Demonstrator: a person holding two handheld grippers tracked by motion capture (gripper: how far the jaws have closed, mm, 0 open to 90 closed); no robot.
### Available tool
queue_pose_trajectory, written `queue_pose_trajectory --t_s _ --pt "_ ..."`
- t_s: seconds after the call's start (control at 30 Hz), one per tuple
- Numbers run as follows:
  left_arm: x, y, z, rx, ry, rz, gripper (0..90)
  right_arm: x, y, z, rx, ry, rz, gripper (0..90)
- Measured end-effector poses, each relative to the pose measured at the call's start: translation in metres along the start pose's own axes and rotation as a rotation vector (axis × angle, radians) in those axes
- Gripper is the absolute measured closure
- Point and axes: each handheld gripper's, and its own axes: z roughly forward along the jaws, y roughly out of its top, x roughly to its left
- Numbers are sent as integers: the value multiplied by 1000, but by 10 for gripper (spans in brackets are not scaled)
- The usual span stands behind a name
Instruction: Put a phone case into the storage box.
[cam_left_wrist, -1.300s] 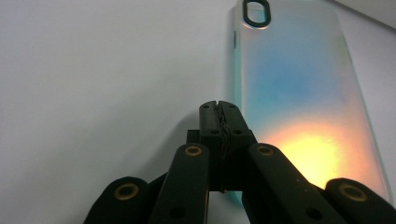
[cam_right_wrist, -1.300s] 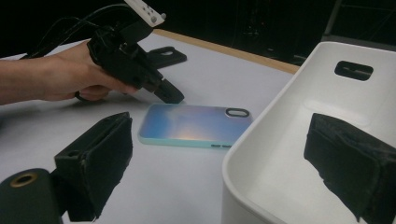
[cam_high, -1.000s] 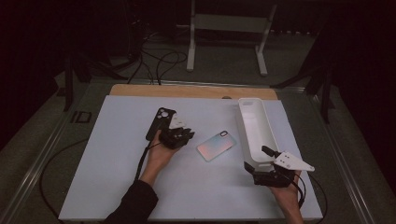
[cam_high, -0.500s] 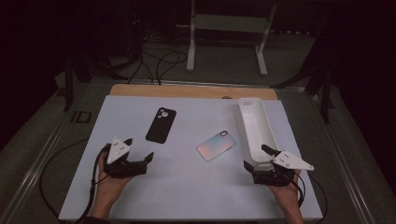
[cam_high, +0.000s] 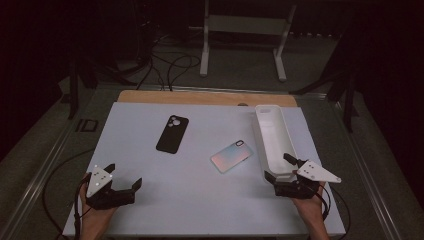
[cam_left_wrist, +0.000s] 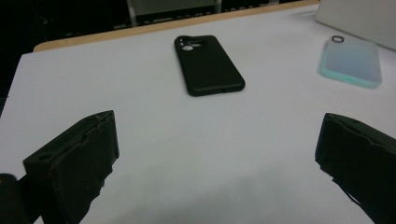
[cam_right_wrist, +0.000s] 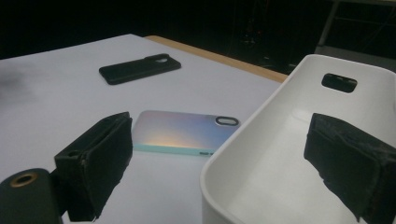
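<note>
Left tool (cam_high: 123, 183) stands released with nothing between its just-opened jaws, the flat black rubbery phone case (cam_high: 172, 133) lying well ahead of it on the desk; right tool (cam_high: 278, 168) gapes astride the long white plastic tray's (cam_high: 270, 131) near rim, so the next move probably calls for gripping that rim.

The table (cam_high: 150, 210) held two phone cases: one black case (cam_high: 172, 133) at upper centre-left and one iridescent case (cam_high: 231, 156) near the middle. There was one white tray (cam_high: 272, 140) at right, and two grippers, left (cam_high: 122, 181) and right (cam_high: 278, 167).
</note>
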Motion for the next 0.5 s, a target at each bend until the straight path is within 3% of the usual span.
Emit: queue_pose_trajectory --t_s 0.27,0.5 --pt "-3 0 2 23 -11 7 2 5 -3 2 9 3 -9 78" --pt "-3 9 5 30 -38 -20 2 4 -4 5 13 2 -2 78"
